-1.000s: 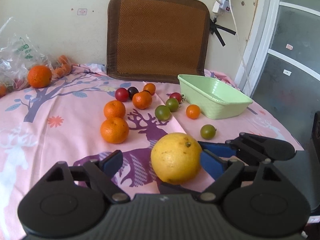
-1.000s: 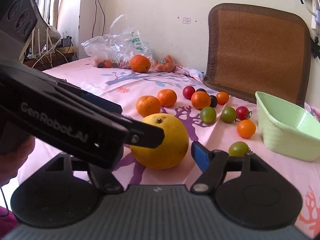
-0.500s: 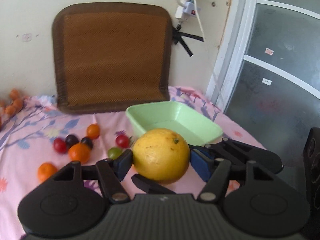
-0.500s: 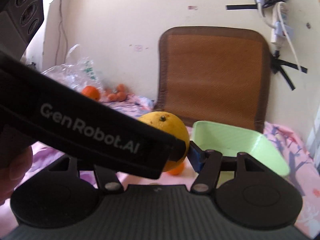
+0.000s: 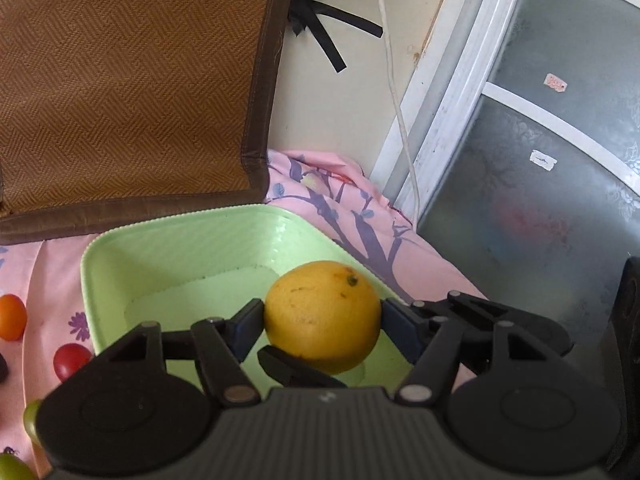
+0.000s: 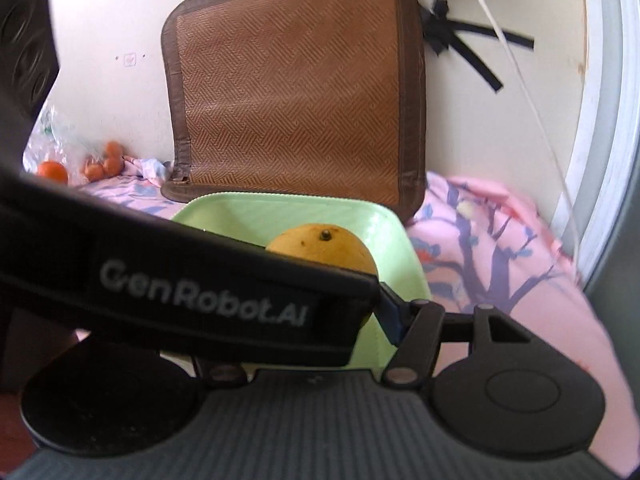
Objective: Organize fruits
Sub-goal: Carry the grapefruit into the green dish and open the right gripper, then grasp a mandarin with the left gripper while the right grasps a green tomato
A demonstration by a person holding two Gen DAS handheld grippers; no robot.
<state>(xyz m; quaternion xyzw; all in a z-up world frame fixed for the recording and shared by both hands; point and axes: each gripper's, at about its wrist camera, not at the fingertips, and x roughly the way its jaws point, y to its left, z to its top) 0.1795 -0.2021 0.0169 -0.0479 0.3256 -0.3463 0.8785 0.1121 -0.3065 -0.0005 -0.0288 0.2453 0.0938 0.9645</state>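
Grapefruit (image 5: 322, 316), yellow and round with no long axis, sits low center of the left wrist view, clamped between the blue pads of the left gripper (image 5: 322, 320) and hanging over the near right part of the green basket (image 5: 180, 248). Right gripper (image 6: 320, 304) grasps the same fruit from the other side, 1 pad on its right flank, the other hidden behind the left tool. Both hold it equally close; release lies straight down
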